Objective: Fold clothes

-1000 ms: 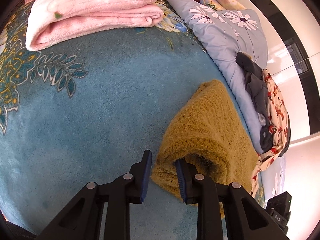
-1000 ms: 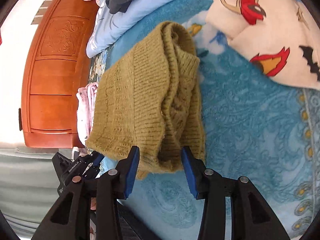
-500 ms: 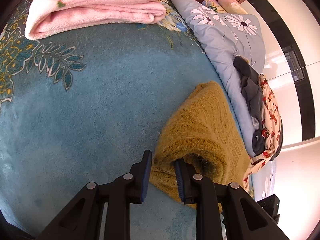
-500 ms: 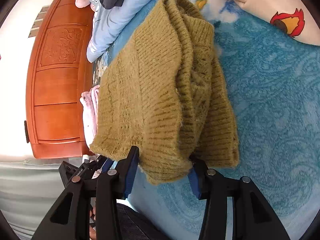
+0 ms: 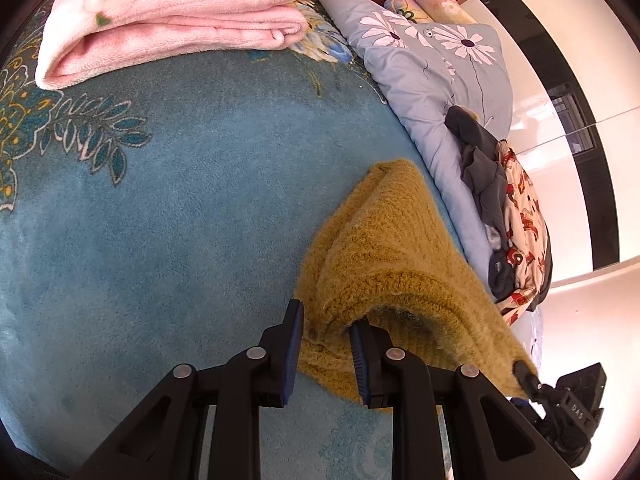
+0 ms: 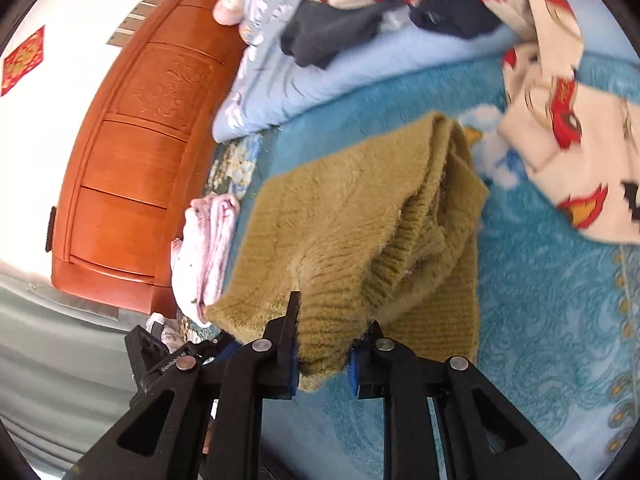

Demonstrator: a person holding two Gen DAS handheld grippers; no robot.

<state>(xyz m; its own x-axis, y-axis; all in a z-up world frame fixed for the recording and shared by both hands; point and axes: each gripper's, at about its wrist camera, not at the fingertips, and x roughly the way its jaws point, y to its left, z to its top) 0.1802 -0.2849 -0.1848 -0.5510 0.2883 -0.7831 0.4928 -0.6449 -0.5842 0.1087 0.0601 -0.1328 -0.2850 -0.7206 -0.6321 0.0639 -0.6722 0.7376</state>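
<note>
A folded mustard-yellow knit sweater lies on the blue bed cover, its near edge lifted. My left gripper is shut on one near corner of the sweater. In the right wrist view the same sweater hangs raised from my right gripper, which is shut on the other near corner. Each gripper shows at the edge of the other's view.
A folded pink blanket lies at the far left. A grey-blue flowered quilt with dark clothes borders the far side. A cream garment with red print lies right of the sweater. A wooden headboard stands behind.
Both grippers closed on the sweater's near edge and lifted it off the bed cover. The right gripper pulled back and up, so the sweater now hangs raised between them.
</note>
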